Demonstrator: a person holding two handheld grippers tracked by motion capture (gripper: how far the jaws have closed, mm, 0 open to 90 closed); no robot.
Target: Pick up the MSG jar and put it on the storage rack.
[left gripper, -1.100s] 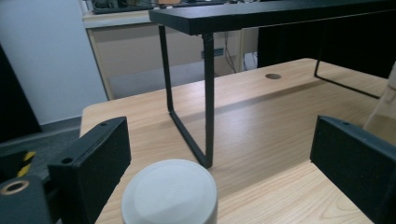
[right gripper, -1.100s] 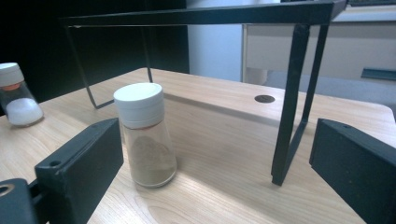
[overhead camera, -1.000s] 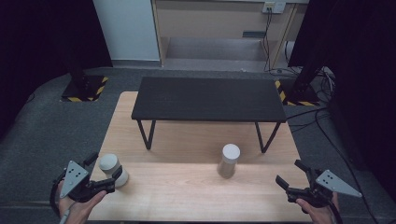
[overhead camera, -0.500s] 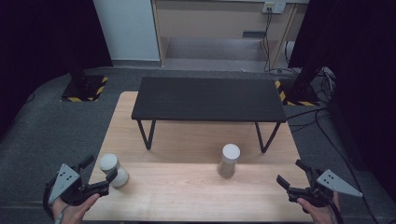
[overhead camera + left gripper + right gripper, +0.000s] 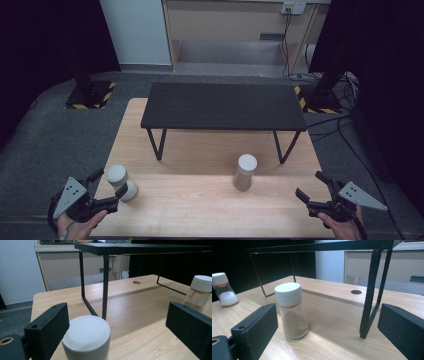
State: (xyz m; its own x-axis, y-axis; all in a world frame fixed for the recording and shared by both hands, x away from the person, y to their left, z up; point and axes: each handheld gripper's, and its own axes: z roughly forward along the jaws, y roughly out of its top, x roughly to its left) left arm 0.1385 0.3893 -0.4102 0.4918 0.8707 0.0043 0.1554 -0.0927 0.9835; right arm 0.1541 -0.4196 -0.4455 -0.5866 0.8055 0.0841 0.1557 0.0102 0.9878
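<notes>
Standing on grey carpet before a pale cabinet, a light wooden desk [image 5: 210, 210] carries a black metal rack [image 5: 222, 106] across its far half. Near the front left corner, the left gripper [image 5: 111, 186] holds its jaws apart around a white-capped salt shaker [image 5: 120, 181]. Right of centre stands a pepper shaker [image 5: 245, 171]; the right gripper [image 5: 312, 187], jaws apart, hovers at the front right corner.
</notes>
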